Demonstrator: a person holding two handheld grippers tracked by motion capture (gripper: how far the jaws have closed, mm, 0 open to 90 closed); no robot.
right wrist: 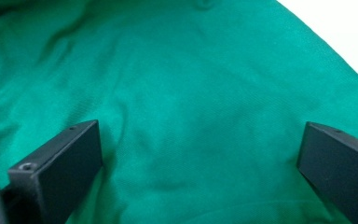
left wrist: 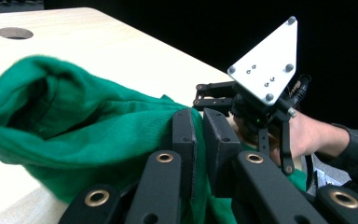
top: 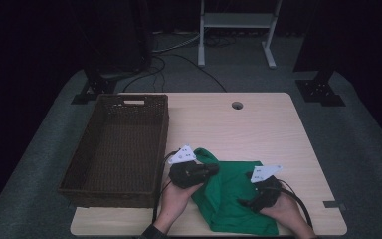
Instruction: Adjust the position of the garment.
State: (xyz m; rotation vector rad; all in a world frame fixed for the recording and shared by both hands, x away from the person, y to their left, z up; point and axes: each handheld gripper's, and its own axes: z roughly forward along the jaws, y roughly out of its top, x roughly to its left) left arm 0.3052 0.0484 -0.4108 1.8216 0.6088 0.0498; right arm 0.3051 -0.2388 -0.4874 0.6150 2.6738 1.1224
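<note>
Folding or gathering the green cloth [top: 231,196] on the table [top: 258,124], judging by the pose. Right gripper [top: 251,198] nearest, over the near part of the cloth, jaws wide apart with fabric lying between and beneath, not pinched. Next: probably lower and close on a fold. Left gripper [left wrist: 198,140] clamped on a raised fold. Beyond, at left, an empty basket [top: 117,149].

Green cloth [top: 231,196] rumpled on table's near edge, beside basket.
</note>
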